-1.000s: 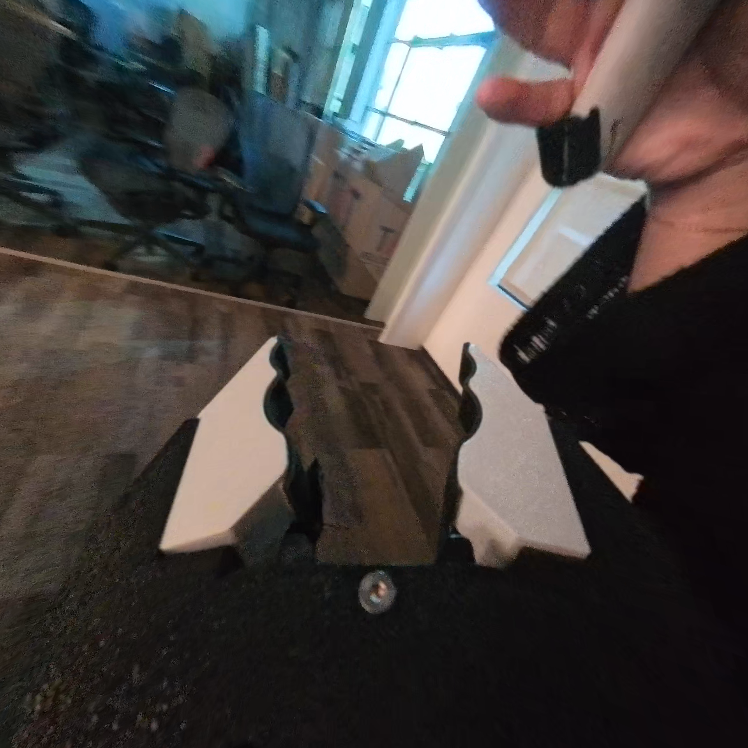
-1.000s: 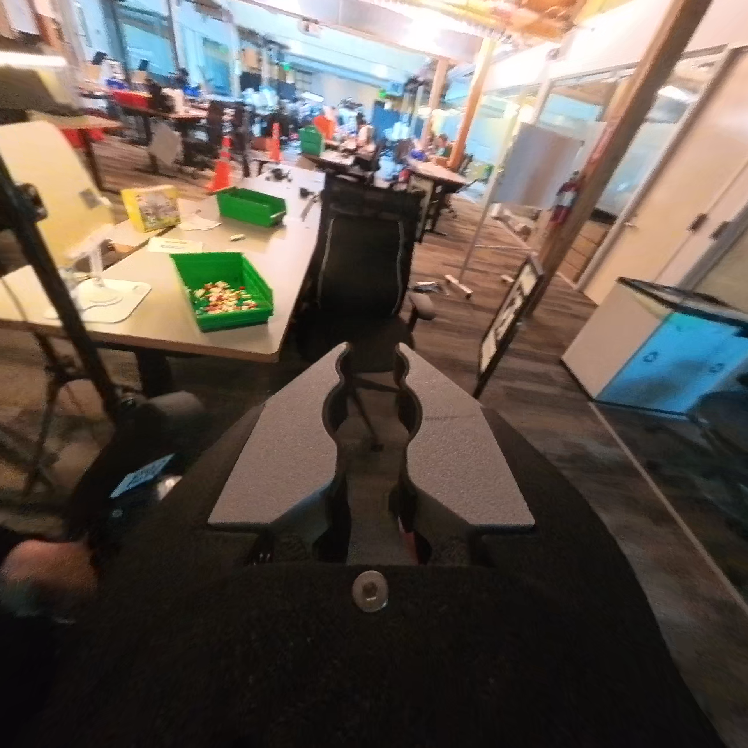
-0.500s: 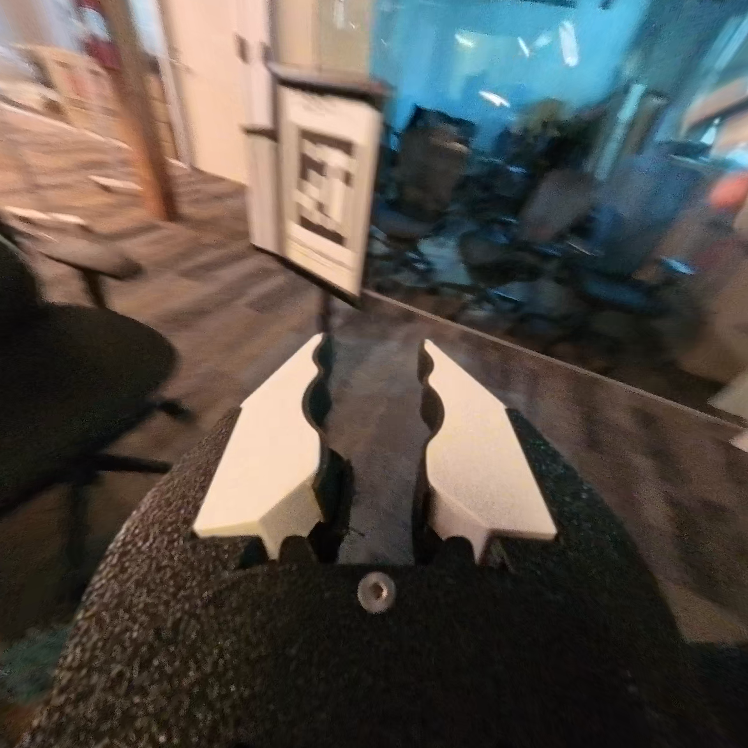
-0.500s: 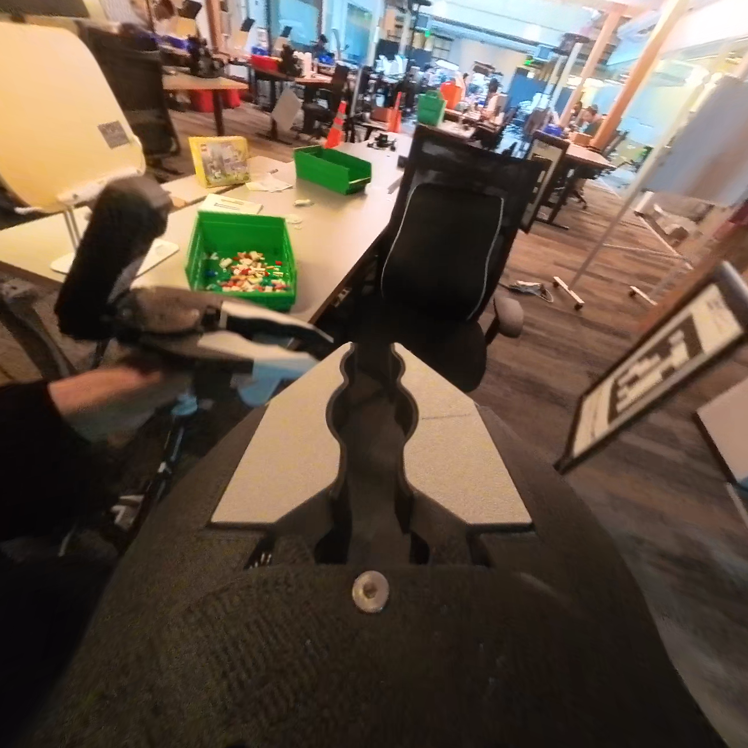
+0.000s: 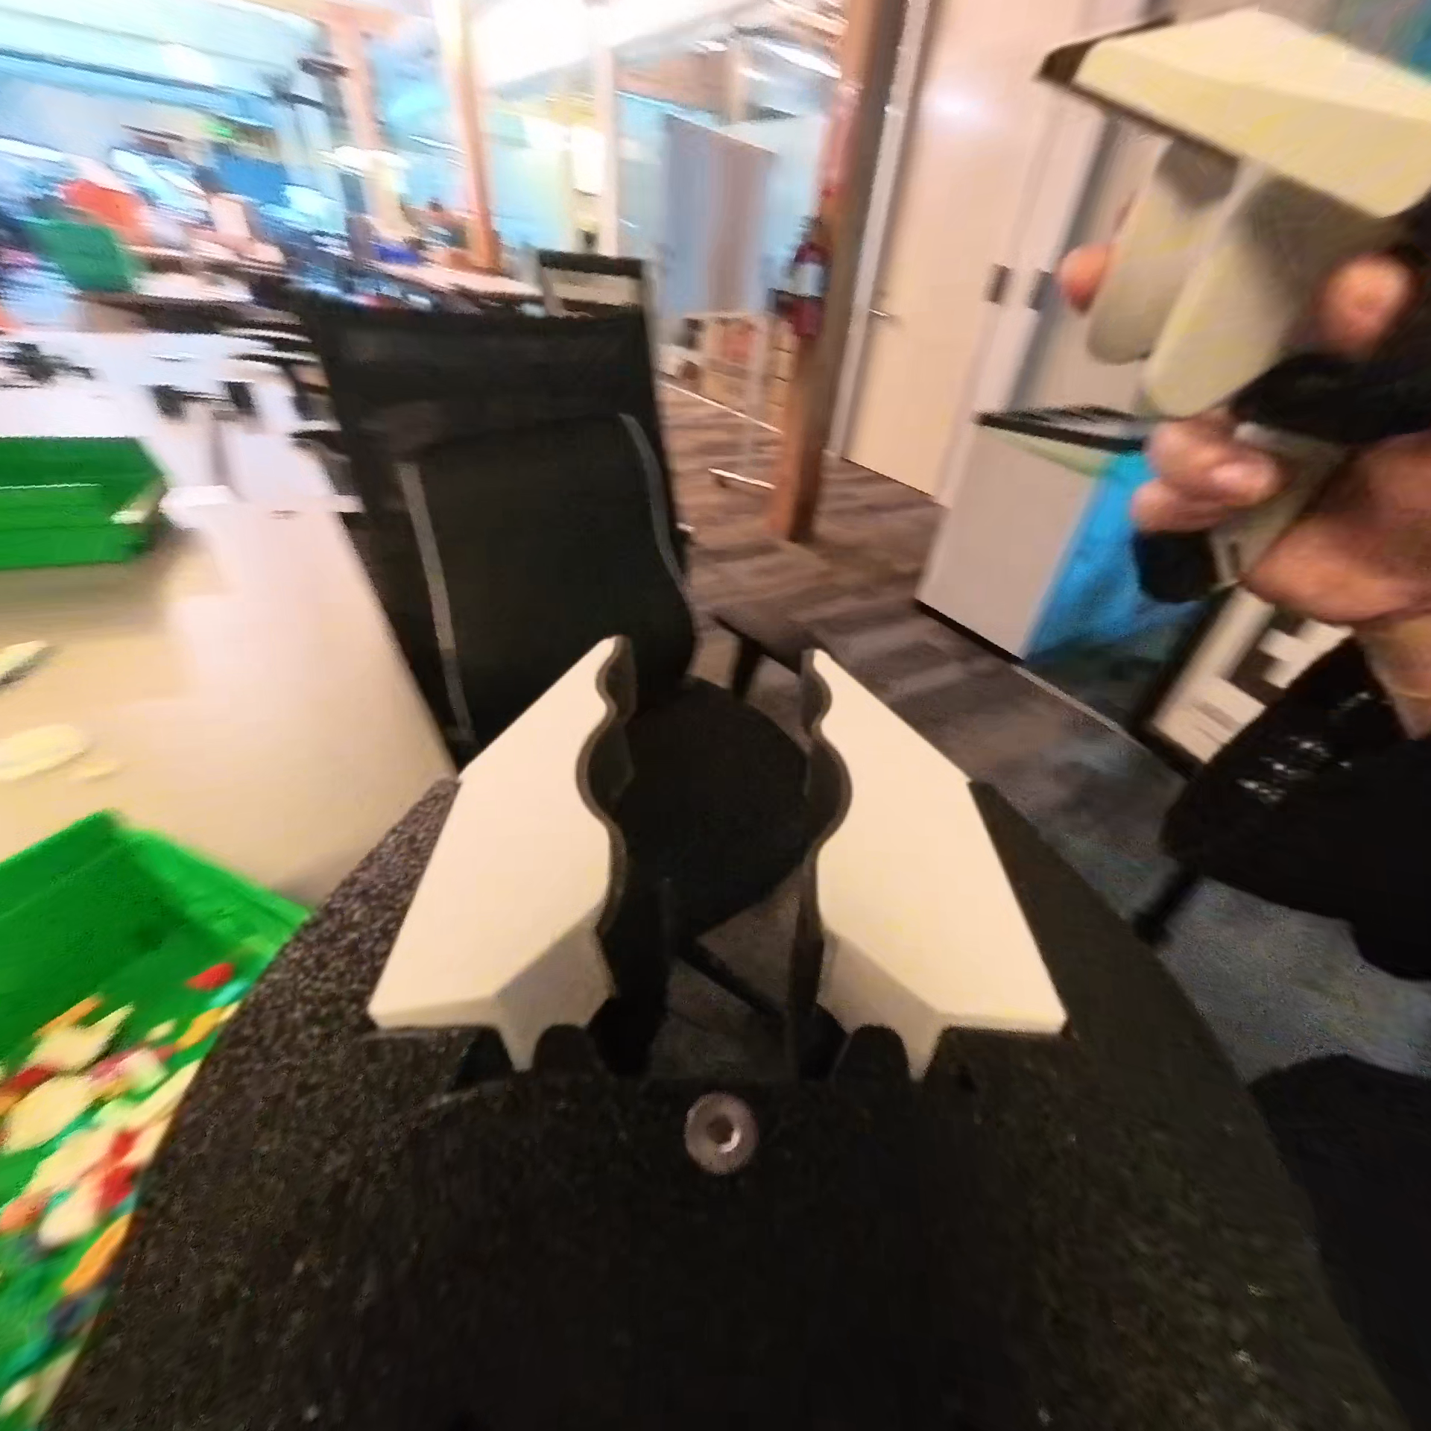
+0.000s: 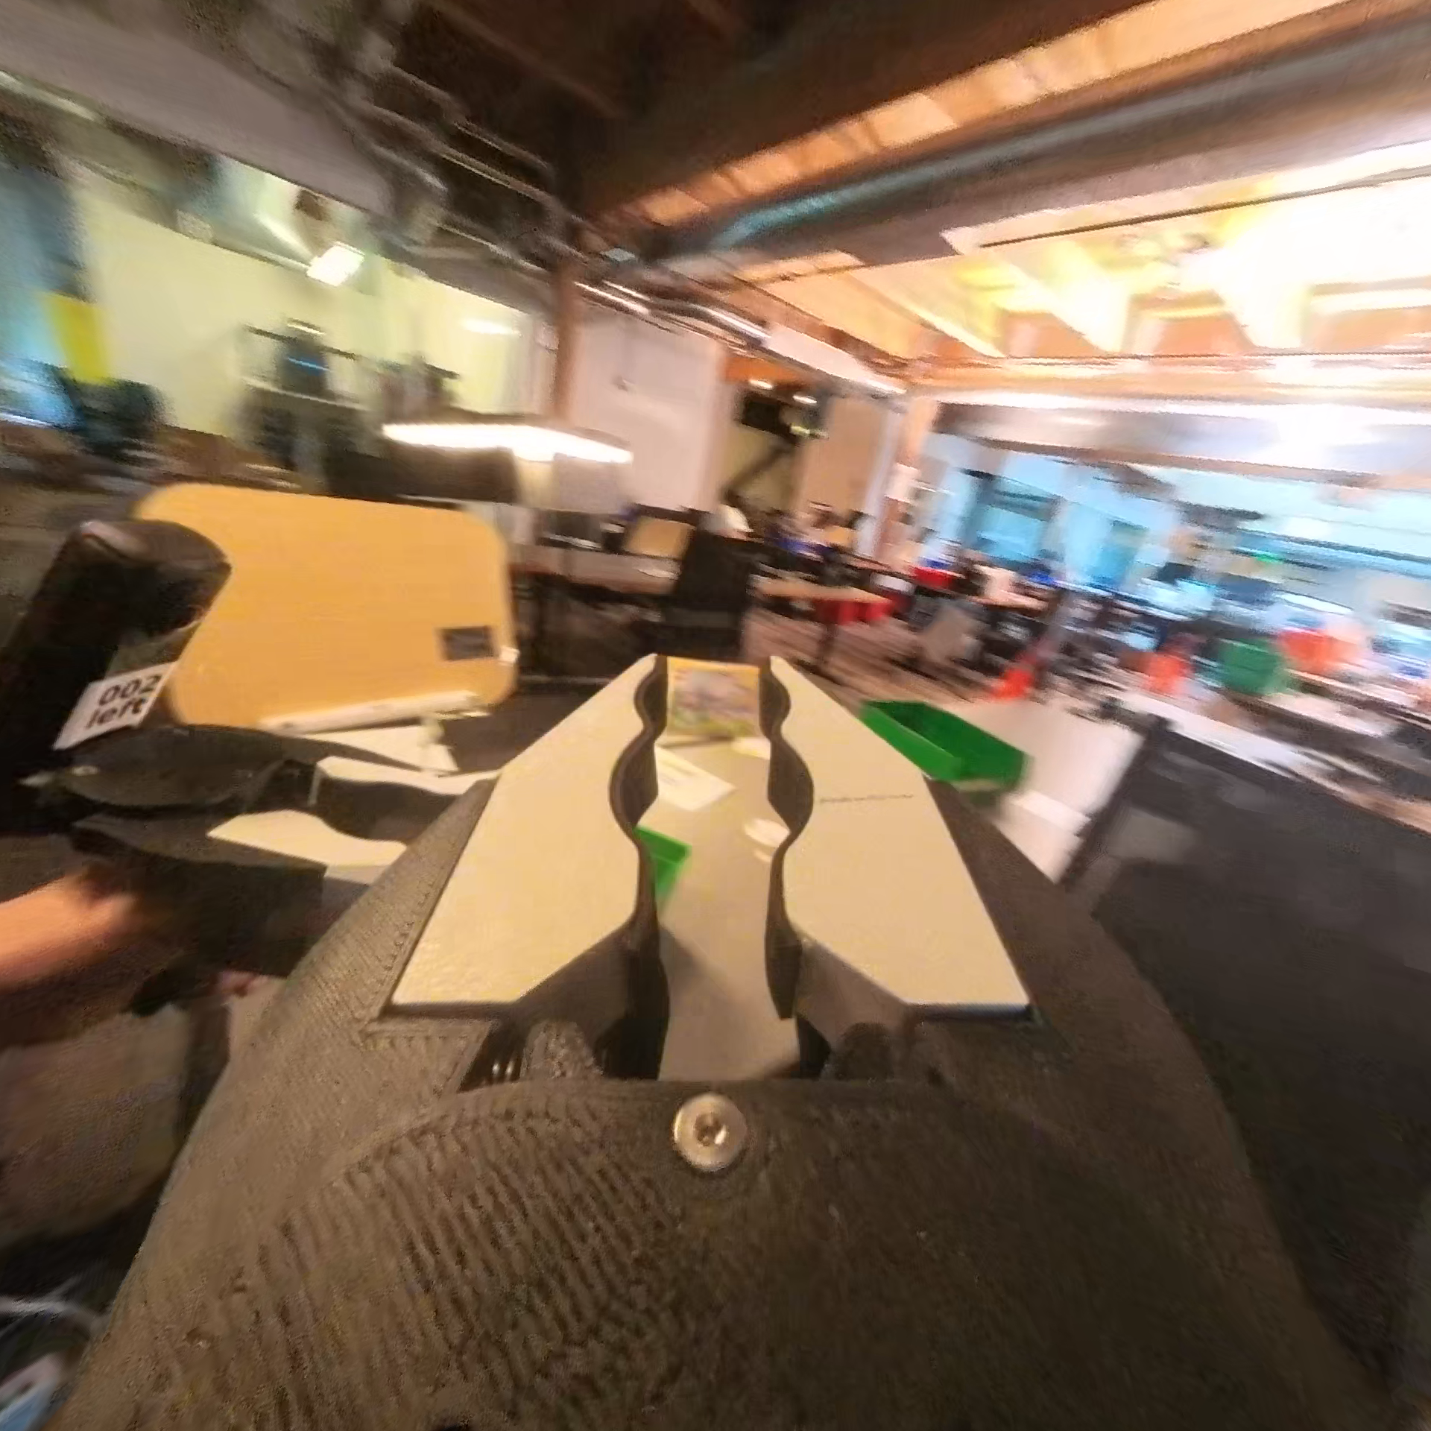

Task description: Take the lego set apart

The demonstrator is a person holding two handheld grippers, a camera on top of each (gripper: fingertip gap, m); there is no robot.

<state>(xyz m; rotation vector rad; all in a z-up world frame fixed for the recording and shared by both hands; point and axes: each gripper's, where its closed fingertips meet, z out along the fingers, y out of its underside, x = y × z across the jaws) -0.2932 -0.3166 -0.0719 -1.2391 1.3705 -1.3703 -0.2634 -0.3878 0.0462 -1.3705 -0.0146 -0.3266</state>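
Note:
My left gripper [image 5: 712, 681] is open and empty, held in the air over the table's near corner. Below it to the left, a green bin [image 5: 132, 914] holds several loose coloured lego pieces [image 5: 70, 1099], blurred. My right gripper [image 6: 714, 681] is open and empty, held above the beige table [image 6: 720, 952]. A corner of the green bin [image 6: 664, 852] shows between its fingers. I can make out no assembled set. A hand holds the right gripper's body [image 5: 1254, 255] at the upper right of the left wrist view. The left gripper's black body [image 6: 116, 612] is at the left of the right wrist view.
A second green bin [image 6: 948, 747] and a yellow box [image 6: 712, 701] stand farther back on the table, with papers [image 6: 681, 782] between. A black office chair [image 5: 526, 503] stands at the table's end. A tan board [image 6: 333, 612] stands at the left. The grippers' ends are close to 15 centimeters from one another.
Both grippers have swung round fast toward the table. The left view went from floor and a sign to the chair and bins. The right view tilted upward. Both jaws have stayed open.

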